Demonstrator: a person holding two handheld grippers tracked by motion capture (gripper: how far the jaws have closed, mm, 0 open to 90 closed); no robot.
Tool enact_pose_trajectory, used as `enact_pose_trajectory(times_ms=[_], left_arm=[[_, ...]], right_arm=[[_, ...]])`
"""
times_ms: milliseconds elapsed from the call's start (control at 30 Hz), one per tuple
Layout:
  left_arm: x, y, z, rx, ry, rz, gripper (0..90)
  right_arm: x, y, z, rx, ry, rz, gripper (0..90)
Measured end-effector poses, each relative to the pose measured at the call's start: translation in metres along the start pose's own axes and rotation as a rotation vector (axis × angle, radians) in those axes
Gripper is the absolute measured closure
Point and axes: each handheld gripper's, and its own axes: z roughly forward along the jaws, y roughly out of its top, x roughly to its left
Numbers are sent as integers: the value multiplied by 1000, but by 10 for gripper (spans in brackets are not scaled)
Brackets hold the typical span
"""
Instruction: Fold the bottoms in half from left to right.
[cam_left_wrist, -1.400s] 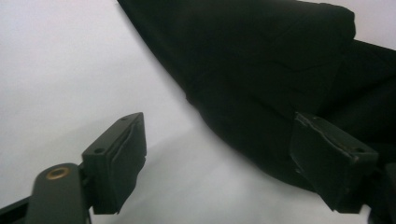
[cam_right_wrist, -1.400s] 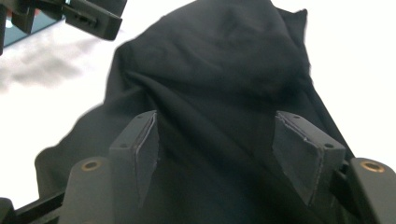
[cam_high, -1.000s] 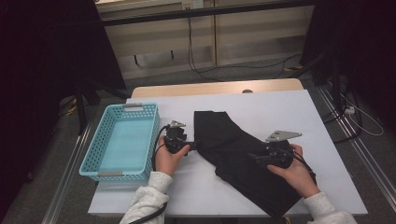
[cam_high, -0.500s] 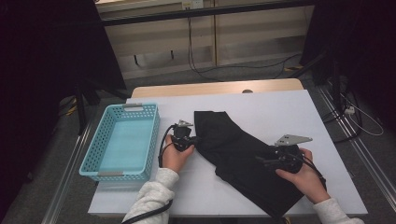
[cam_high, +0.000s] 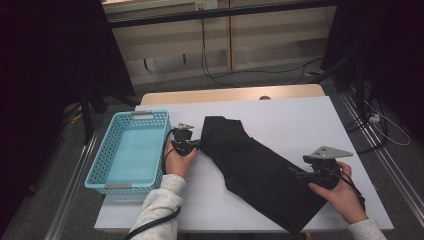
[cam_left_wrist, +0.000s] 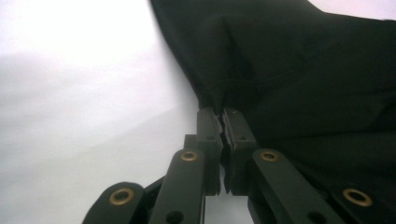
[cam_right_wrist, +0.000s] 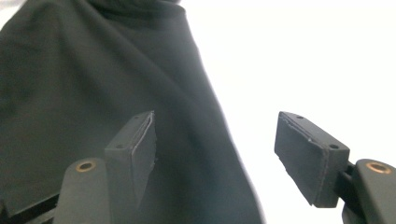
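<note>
Your left gripper (cam_left_wrist: 220, 122) view: black garment (cam_left_wrist: 299, 84) cut off at top and right edges; whether fabric edge sits between shut pads, too dark to tell. Your right gripper (cam_right_wrist: 224, 154) view: garment cut off at left and bottom. High view: garment's near end runs past table (cam_high: 280, 107) edge; your forearms cut off at bottom.

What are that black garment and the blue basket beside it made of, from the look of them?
The black garment looks like soft, matte woven fabric: it lies limp on the table, creases, and bunches where the left gripper pinches its edge. The blue basket seems to be moulded plastic, rigid and smooth, its walls a regular lattice of small holes. Neither can be told for certain by look alone.
</note>
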Motion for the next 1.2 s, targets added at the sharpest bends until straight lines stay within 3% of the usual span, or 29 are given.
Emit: enact_pose_trajectory(times_ms=[133,233,333,400,500,633,767,900,1133,1200], left_arm=[[5,0,-1,-6,11,-2,866],[2,-1,-1,-14,12,1,839],[-1,-3,-2,-22,9,14,674],[-4,-5,-5,-26,-10,12,609],[-8,-8,-9,-25,-31,15,418],[-10,-14,-14,-32,-28,17,304],[-13,-16,-17,-25,-40,43,264],[-17,-16,-18,-29,-42,64,248],[-19,-17,-19,-36,-50,66,236],[-19,-17,-18,-31,-50,70,233]], right_arm=[[-8,-7,-3,32,-12,44,286],[-10,-13,-7,61,-9,48,358],[-11,-16,-10,57,-18,39,449],[-12,-15,-14,53,-3,42,515],[-12,-13,-20,38,20,45,622],[-11,-15,-18,66,42,48,688],[-7,-20,-11,137,73,46,709],[-5,-21,-13,150,102,39,900],[-9,-24,-24,175,81,20,900],[-11,-27,-27,169,73,28,863]])
